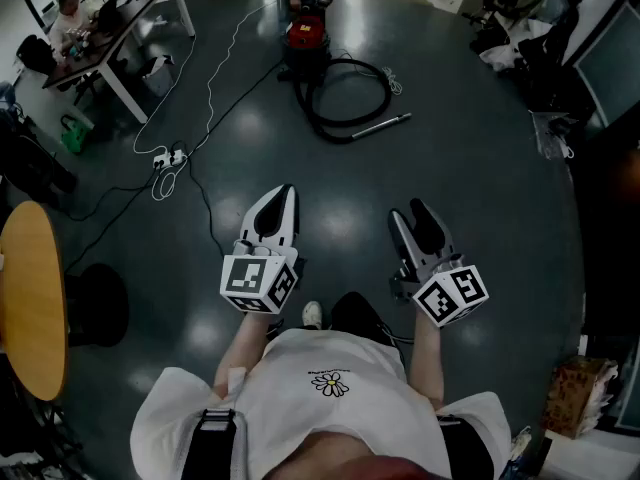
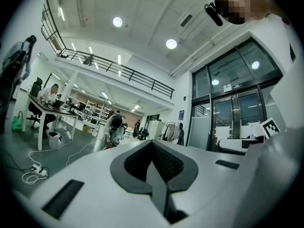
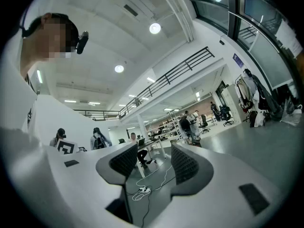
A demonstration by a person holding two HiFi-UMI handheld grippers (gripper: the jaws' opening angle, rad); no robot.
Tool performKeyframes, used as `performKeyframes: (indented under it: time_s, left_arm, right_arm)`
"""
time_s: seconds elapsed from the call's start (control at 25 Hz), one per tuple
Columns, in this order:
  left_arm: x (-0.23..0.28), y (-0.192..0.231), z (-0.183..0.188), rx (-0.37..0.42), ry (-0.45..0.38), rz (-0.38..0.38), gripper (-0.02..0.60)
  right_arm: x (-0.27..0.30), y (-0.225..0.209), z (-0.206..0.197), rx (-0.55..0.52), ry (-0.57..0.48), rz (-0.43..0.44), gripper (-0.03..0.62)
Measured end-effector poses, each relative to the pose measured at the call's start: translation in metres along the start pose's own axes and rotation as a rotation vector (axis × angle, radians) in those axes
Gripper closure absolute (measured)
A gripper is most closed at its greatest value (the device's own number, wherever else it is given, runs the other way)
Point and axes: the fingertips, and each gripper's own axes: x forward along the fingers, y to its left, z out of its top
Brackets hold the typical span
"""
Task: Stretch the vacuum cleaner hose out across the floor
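Observation:
A red vacuum cleaner (image 1: 306,36) stands far ahead on the dark floor. Its black hose (image 1: 352,96) lies in a loose loop beside it and ends in a metal wand (image 1: 381,126). Both grippers are held up near my body, well short of the hose. My left gripper (image 1: 284,200) is shut with nothing in it; in the left gripper view its jaws (image 2: 153,148) meet. With a clear gap between its pads, my right gripper (image 1: 413,215) is open and empty, and the right gripper view (image 3: 154,161) shows the floor through that gap.
A white cable runs to a power strip (image 1: 168,158) on the floor at left, with black cords nearby. A white table (image 1: 125,23) with a seated person is at far left. A round wooden table (image 1: 35,298) is near left. A person (image 2: 114,124) bends by the vacuum.

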Motion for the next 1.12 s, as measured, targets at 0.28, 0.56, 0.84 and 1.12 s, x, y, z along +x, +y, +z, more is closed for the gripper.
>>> performKeyframes:
  time_s: [0.28, 0.56, 0.84, 1.12]
  left_arm:
    - [0.061, 0.026, -0.018, -0.027, 0.031, 0.005, 0.575]
    - [0.180, 0.034, -0.006, 0.009, 0.003, -0.006, 0.575]
    - [0.287, 0.059, 0.019, 0.041, -0.051, 0.025, 0.575]
    - [0.377, 0.104, 0.011, 0.047, -0.008, 0.038, 0.575]
  right_arm:
    - [0.050, -0.055, -0.008, -0.004, 0.034, -0.037, 0.361]
    - [0.137, -0.141, 0.016, -0.038, 0.055, -0.030, 0.361]
    - [0.223, -0.217, 0.034, -0.014, 0.096, 0.006, 0.362]
    - [0.317, -0.266, 0.040, -0.035, 0.141, 0.032, 0.365]
